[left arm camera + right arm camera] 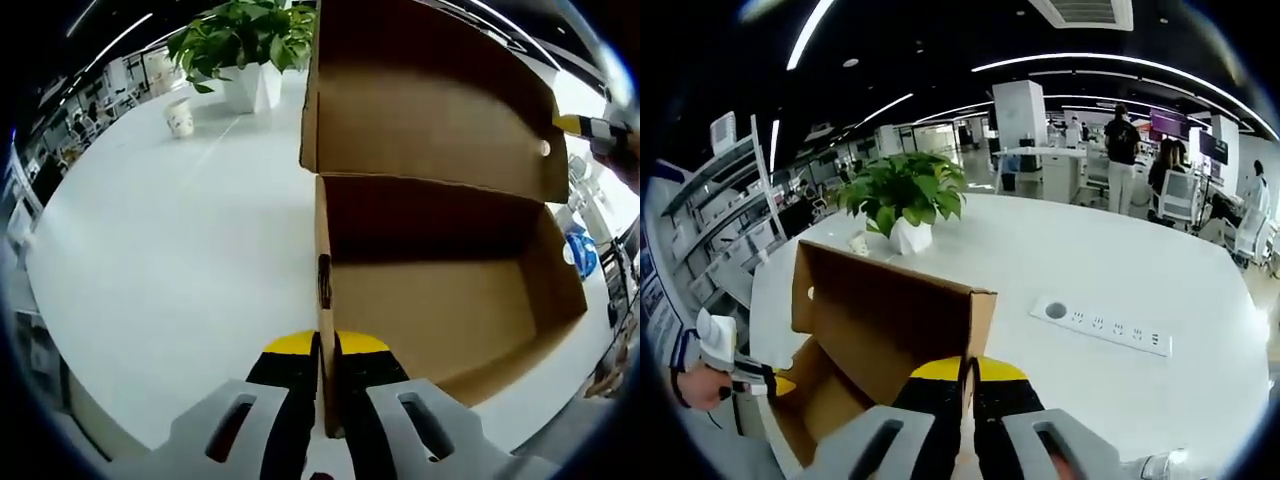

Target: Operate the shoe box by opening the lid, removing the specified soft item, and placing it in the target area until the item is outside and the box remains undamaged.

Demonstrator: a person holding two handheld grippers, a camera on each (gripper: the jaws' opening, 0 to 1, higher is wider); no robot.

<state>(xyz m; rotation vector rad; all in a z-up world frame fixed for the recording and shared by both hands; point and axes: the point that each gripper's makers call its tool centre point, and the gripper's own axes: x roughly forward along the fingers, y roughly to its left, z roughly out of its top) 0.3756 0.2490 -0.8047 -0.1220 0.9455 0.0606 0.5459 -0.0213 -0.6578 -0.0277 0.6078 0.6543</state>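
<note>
A brown cardboard shoe box [450,300] stands open on the white table [150,250], its lid [430,100] swung upright. What I see of its inside is bare cardboard. My left gripper [325,350] is shut on the box's near side wall, one jaw inside and one outside. In the right gripper view, my right gripper [967,372] is shut on the raised lid's [880,320] top edge. Its yellow tip, the right gripper [578,125], shows at the lid's far corner. The left gripper [775,385], in a hand, sits low by the box body [820,400].
A potted plant [250,50] [905,200] and a paper cup [180,118] [858,242] stand beyond the box. A power strip [1100,325] is set into the table to the right. People [1120,140] stand at desks far behind. Shelves line the left.
</note>
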